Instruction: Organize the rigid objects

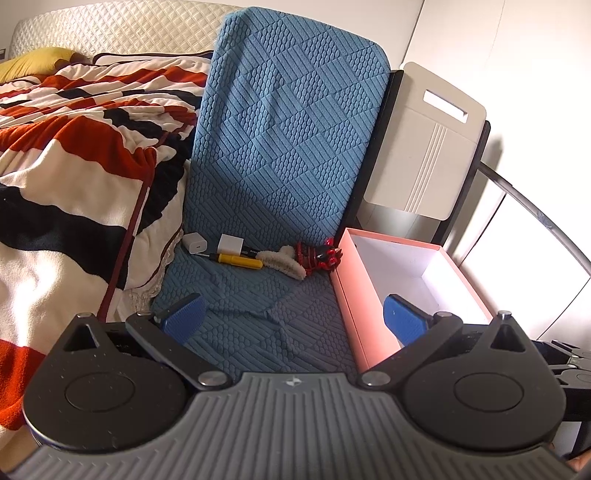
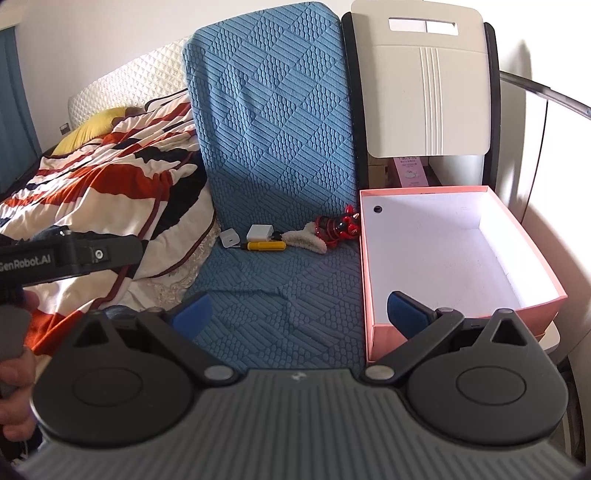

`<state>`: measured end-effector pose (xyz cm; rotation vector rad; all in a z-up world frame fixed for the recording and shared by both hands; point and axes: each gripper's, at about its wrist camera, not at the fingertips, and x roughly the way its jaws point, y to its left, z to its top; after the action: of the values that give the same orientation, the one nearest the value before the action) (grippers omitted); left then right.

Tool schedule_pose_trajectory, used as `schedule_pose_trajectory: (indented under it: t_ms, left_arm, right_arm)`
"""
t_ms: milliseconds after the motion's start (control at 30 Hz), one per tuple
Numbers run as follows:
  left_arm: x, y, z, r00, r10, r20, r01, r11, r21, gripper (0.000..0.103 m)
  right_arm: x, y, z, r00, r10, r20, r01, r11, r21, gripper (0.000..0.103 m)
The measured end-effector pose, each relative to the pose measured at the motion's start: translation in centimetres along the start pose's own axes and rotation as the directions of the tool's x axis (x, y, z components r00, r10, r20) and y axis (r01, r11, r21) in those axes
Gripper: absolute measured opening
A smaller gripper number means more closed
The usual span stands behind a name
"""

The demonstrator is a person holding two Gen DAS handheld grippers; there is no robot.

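Both hand-held grippers, left (image 1: 291, 317) and right (image 2: 299, 312), gape wide, holding nothing. The yellow screwdriver (image 2: 266, 245), chargers (image 2: 259, 232) and red toy (image 2: 338, 223) lie at twelve o'clock on the blue seat (image 2: 295, 288); the pink box (image 2: 369, 280) sits at two o'clock.

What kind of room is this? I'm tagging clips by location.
Most likely a bedroom: a bed with a striped blanket, a yellow pillow and a quilted headboard, with a blue-covered chair beside it.

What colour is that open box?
Pink outside, white inside; the box shows best in the right wrist view.
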<state>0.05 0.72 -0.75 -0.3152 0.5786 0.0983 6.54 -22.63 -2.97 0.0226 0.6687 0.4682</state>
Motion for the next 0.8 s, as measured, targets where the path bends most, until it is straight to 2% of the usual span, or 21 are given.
schedule_pose_trajectory:
  t_ms: [800]
  left_arm:
    - [1.5,0.6,0.1,1.0,-0.018,-0.023,0.018,1.0,-0.003,0.103]
  right_arm:
    - [0.7,-0.1,0.3,1.0,-0.031,0.003,0.031,0.999,0.028,0.103]
